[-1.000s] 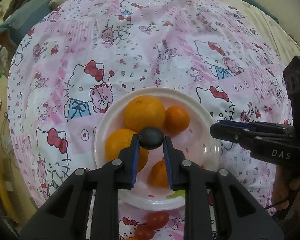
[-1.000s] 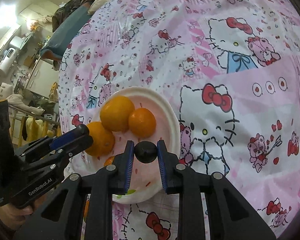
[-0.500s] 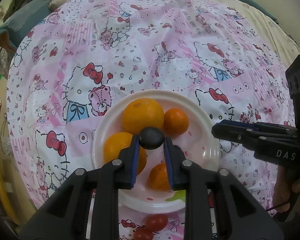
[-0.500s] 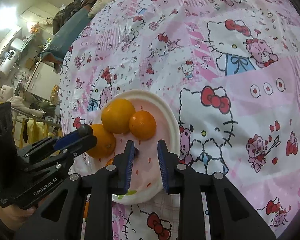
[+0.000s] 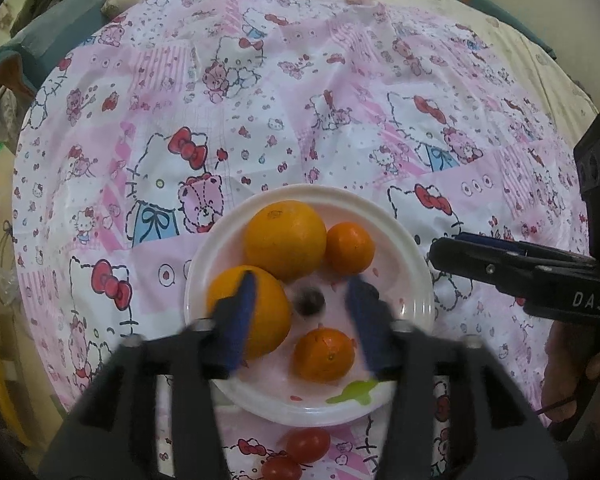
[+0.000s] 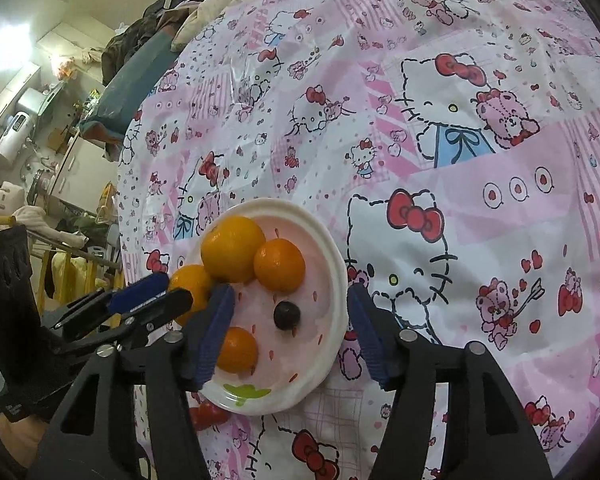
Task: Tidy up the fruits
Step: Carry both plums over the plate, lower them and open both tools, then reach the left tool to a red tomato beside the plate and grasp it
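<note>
Just dropped the grape (image 5: 309, 301) onto the plate (image 5: 414, 280), both left gripper (image 5: 300, 312) and right gripper (image 6: 288, 320) released wide. Still two tomatoes (image 5: 308, 445) behind, off the plate.

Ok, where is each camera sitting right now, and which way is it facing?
Left wrist: on the left gripper, looking down at the plate of oranges; its open fingers show, with the right gripper and hand at right.
Right wrist: on the right gripper, looking down at the same plate; its open fingers show, with the left gripper at left.
Shared: plate, oranges, dark berry.
</note>
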`<state>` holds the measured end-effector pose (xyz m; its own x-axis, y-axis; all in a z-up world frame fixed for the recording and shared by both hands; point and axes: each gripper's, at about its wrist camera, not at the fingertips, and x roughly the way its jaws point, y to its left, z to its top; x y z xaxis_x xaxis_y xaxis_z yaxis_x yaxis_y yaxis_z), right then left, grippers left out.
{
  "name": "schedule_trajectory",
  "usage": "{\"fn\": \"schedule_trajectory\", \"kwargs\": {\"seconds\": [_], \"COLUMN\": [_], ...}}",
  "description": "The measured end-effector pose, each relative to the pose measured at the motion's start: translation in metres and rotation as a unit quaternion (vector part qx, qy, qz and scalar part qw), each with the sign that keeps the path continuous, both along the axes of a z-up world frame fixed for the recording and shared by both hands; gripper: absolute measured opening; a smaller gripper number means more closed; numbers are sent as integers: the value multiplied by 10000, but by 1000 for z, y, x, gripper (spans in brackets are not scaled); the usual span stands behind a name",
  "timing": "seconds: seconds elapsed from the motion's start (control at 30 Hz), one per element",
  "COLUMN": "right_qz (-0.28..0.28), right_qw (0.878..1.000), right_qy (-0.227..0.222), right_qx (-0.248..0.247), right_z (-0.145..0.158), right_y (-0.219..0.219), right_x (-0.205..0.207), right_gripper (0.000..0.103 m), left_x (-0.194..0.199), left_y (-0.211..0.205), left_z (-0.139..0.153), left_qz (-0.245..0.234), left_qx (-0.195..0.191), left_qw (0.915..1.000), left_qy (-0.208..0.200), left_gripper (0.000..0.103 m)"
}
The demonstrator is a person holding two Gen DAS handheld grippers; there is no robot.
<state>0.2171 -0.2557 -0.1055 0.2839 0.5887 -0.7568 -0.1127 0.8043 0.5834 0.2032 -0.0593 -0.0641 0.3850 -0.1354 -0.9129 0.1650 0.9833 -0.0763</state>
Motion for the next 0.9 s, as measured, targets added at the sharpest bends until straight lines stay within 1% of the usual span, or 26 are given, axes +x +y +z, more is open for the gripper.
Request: {"fn": "schedule_trajectory", "kwargs": {"seconds": [0.07,0.13,0.4,0.47,0.6,0.67,0.73,0.8,0.83,0.9], "right_qz": [-2,13,-47,-72,-124,-106,-64,-33,-12,6], "right_qw": [10000,10000,9998,9995,9993,9991,9987,9984,9983,9979], "right_qy": [-10,-47,-188,-276,-345,-396,-470,-516,-542,-590], "right_qx": [6,-4,-76,-138,-106,-120,-180,-221,-229,-251], "right_z": [1,3,13,19,27,32,37,41,44,46], "right_y": [0,1,-1,-2,-7,-7,-6,-5,-5,-5], "right_x": [0,0,-5,-10,-22,-29,-37,-43,-48,-54], "right_gripper": [67,68,68,69,70,70,70,70,70,70], "left_x": [-1,-2,-8,-13,-25,-31,-38,-45,-50,-59], "left_y": [1,2,14,18,20,22,26,32,35,39], "left_z": [3,4,-1,4,15,21,28,34,36,39], "left_qz": [29,39,327,422,433,414,443,487,518,546], "left_qx": [-35,-37,77,74,121,105,190,146,117,54], "left_qw": [10000,10000,9994,9990,9985,9985,9979,9975,9974,9973], "left_qy": [-59,-75,-14,-116,-298,-347,-434,-483,-481,-486], "left_gripper": [64,69,69,69,70,70,69,70,71,77]}}
